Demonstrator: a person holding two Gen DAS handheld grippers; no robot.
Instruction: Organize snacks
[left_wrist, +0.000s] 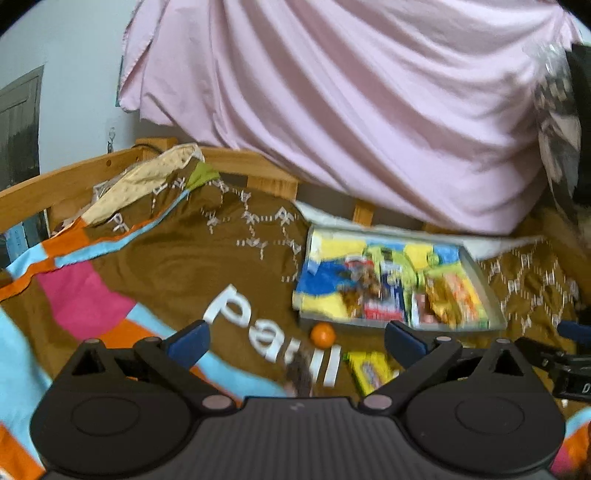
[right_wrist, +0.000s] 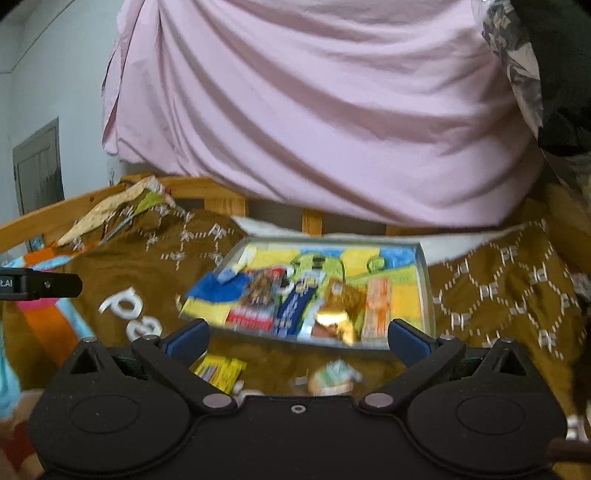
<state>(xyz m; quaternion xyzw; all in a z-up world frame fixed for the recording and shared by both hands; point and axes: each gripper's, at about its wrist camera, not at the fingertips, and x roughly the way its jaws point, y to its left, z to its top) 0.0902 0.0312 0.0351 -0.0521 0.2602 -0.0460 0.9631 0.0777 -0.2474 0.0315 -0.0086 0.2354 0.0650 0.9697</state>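
Pink fabric (left_wrist: 351, 110) hangs across the back, above a wooden bed frame (left_wrist: 66, 181). Below it a brown patterned blanket (left_wrist: 184, 266) covers the bed. On the blanket sits a shallow grey tray (right_wrist: 424, 280) lined in bright colours and holding several snack packets (right_wrist: 295, 306), too blurred to name. Both tools hover before it: the left gripper (left_wrist: 297, 338) and the right gripper (right_wrist: 297, 336) each have their jaws spread wide, holding nothing. Near the tray's front edge lie a yellow packet (right_wrist: 219, 371), a pale wrapped snack (right_wrist: 332, 376), perhaps a cake, and a small orange ball (left_wrist: 322, 334).
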